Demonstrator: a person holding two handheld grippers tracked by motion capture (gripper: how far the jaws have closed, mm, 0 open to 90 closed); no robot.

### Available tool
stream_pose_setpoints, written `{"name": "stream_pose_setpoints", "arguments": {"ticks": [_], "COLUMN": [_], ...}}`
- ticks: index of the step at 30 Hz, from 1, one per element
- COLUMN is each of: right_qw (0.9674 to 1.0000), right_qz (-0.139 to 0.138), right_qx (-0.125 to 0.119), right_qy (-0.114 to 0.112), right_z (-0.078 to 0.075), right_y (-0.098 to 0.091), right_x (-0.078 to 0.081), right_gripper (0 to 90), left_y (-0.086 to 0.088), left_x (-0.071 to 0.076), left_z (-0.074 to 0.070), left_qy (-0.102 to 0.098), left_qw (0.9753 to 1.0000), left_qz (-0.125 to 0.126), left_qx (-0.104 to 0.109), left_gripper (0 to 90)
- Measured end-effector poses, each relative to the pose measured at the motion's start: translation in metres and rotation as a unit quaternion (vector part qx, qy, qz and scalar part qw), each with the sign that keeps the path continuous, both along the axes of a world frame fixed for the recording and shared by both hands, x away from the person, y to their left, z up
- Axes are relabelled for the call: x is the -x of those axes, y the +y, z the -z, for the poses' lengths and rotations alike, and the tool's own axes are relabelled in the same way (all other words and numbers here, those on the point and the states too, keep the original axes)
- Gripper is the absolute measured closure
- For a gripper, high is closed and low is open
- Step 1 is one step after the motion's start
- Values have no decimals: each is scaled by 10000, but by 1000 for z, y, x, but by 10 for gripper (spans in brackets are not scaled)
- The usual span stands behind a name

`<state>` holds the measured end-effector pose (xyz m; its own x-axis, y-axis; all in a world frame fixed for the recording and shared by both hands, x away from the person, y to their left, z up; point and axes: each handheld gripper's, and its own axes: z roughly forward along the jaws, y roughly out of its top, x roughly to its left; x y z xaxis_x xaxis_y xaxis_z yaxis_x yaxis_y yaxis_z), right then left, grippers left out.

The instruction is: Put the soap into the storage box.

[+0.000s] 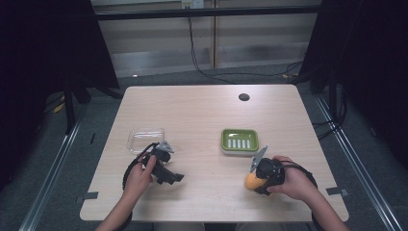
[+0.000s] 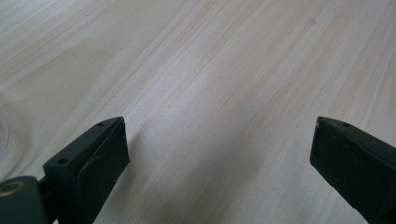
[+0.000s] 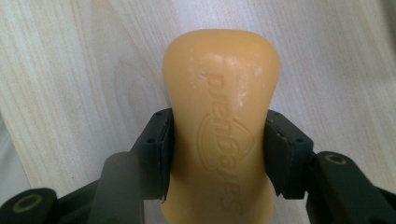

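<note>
High view: right gripper [image 1: 257, 183] pinches the waisted orange soap bar [image 1: 252, 181] near the pale wooden table's [image 1: 207, 115] front edge; left gripper [image 1: 168, 173] rests spread, bare tabletop between them.

Waxy embossed soap [image 3: 219, 135], matt wooden table [image 3: 70, 93]

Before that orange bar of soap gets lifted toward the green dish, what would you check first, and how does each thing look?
1. Right hand-held gripper closed on the soap bar: ok, both pads press its sides.
2. Grip placed well: ok, the jaws clamp the bar's narrow waist, roughly centred.
3. Green soap dish free to receive it: ok, nothing lies on its slotted insert.
4. Path from soap to dish: ok, bare table lies between them.
5. Left hand-held gripper out of the way: ok, open over bare wood near the clear container.
6. Soap lifted off the table: cannot tell.
</note>
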<state>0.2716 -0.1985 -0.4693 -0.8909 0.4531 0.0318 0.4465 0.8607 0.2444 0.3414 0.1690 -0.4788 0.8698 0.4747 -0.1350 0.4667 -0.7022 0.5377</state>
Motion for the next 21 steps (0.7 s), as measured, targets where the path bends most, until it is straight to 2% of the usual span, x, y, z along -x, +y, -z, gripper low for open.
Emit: {"name": "stream_pose_setpoints", "arguments": {"ticks": [1,3,6,7,15,17,21], "right_qw": [10000,10000,10000,10000,9997,9994,9991], "right_qz": [9,-6,19,8,-56,44,22], "right_qx": [15,57,80,85,189,218,234], "right_qy": [-3,-5,27,20,136,268,363], "right_z": [0,0,0,0,-1,-2,-4], "right_y": [0,1,2,3,6,6,6], "right_x": [0,0,-1,-1,-2,-3,-6], "right_gripper": [485,487,492,493,497,499,500], "left_y": [-2,-2,-1,1,1,2,2], "left_x": [2,2,2,0,0,0,1], "left_z": [1,2,1,-1,0,0,0], "left_qy": [23,35,16,-8,-3,5,13], "left_qw": [9998,9996,9998,10000,10000,10000,10000], "left_qz": [-154,-206,-154,19,-17,-21,-78], "left_qx": [117,193,126,-21,-6,-9,27], "left_gripper": [42,42,42,42,42,42,42]}}
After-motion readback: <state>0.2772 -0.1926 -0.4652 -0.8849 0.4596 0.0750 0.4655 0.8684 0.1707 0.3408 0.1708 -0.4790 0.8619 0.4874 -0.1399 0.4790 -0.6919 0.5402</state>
